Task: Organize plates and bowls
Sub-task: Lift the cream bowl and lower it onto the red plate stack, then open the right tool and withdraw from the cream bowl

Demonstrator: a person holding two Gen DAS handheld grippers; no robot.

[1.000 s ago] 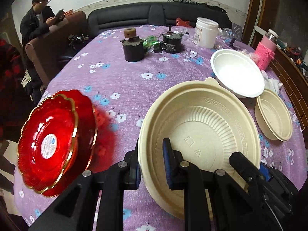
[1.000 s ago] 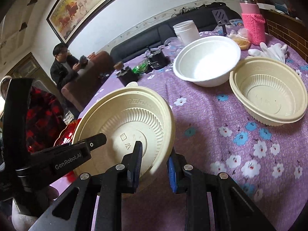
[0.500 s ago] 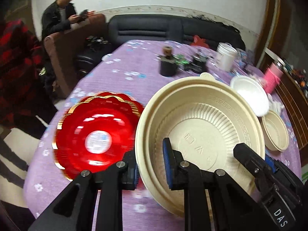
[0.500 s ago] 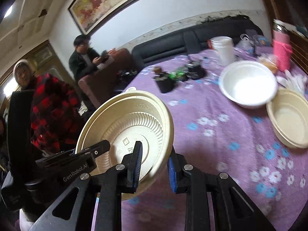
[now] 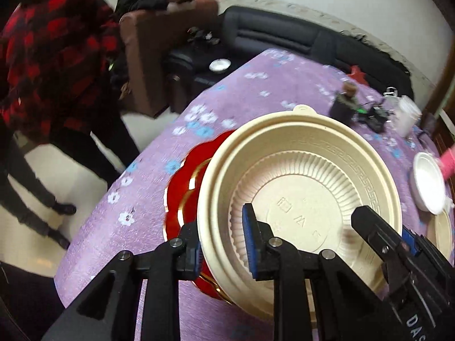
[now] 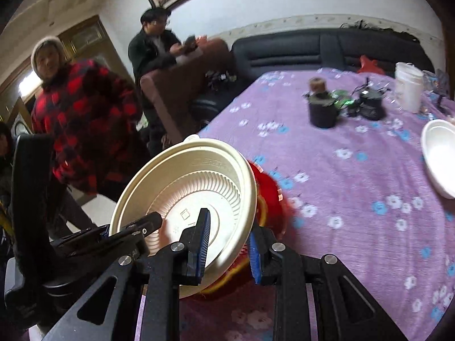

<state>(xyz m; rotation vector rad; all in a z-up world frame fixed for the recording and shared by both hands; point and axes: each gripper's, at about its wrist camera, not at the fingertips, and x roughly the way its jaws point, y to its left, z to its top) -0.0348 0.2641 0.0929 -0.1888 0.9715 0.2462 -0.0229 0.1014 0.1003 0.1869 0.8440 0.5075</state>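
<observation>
A large cream bowl [image 5: 307, 187] is held above the red gold-rimmed plates [image 5: 184, 187] at the table's left edge. My left gripper [image 5: 223, 241] is shut on the bowl's near-left rim. My right gripper [image 6: 229, 244] is shut on the bowl's [image 6: 199, 187] right rim; its finger [image 5: 378, 238] shows inside the bowl in the left wrist view. The red plates [image 6: 270, 199] lie mostly hidden under the bowl. A white bowl [image 5: 428, 184] and a smaller cream bowl [image 5: 442, 236] sit at the right; the white bowl [image 6: 440, 156] also shows in the right wrist view.
The purple flowered tablecloth [image 6: 355, 184] covers a round table. A dark jar [image 6: 321, 110], a black gadget [image 6: 369, 103] and a white tub [image 6: 408, 86] stand at the back. A person in red plaid [image 6: 82, 119] stands by the table's left edge; another sits behind.
Both grippers have carried the cream bowl left, from beside the red plates to over them. The white and small cream bowls have slid to the right of both views.
</observation>
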